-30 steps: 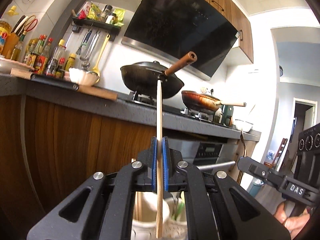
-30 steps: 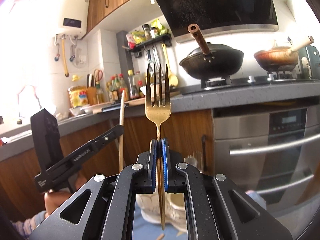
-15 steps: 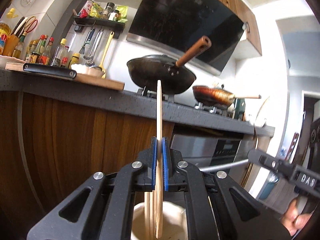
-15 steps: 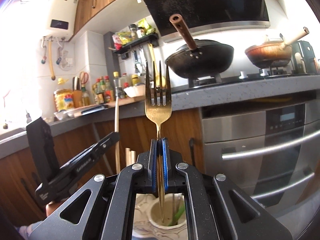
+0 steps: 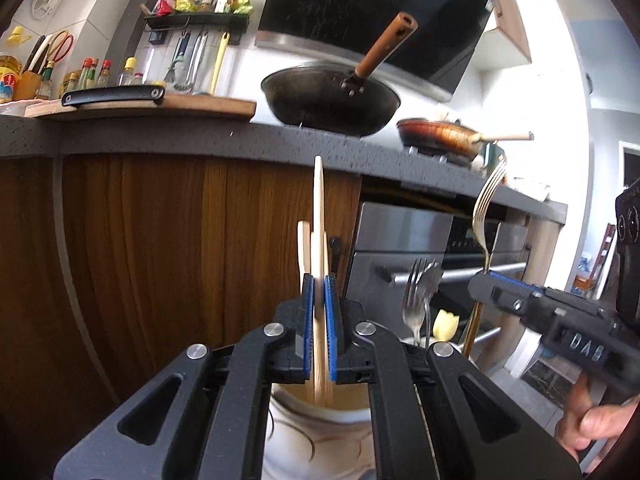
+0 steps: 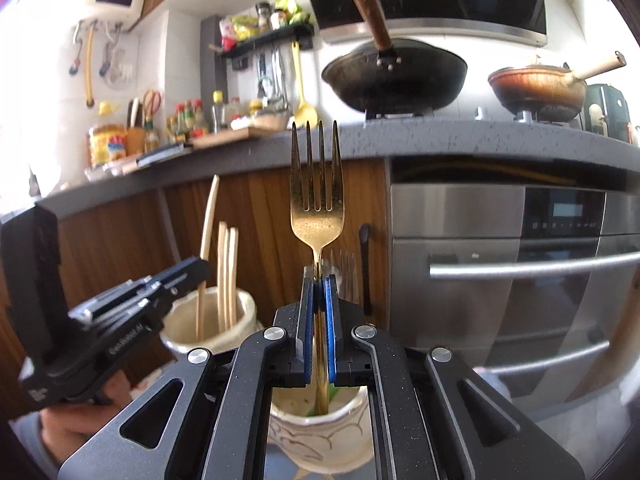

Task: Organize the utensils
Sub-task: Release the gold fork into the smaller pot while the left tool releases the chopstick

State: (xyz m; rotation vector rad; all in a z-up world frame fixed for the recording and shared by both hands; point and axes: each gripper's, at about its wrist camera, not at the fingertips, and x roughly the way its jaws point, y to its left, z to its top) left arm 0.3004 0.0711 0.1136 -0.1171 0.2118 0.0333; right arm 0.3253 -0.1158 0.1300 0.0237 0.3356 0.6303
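Below the kitchen counter's edge (image 6: 440, 140), the left gripper (image 5: 319, 332) clamps a wooden stick (image 5: 319, 216) upright in one ceramic holder (image 5: 320, 420) while the right gripper (image 6: 319, 328) clamps a gold fork (image 6: 317, 196) in another holder (image 6: 316, 428); the placing step looks nearly done, next probably calling for both to release.

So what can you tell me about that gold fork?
The gold fork looks like shiny golden metal, with four long tines pointing straight up and a thin handle pointing down. It stands upright, pinched at the handle between the blue pads of the right gripper. Its lower end dips into a cream ceramic cup just below. From the left camera you see it edge-on, curving slightly. Whether it touches the cup's bottom is hidden.
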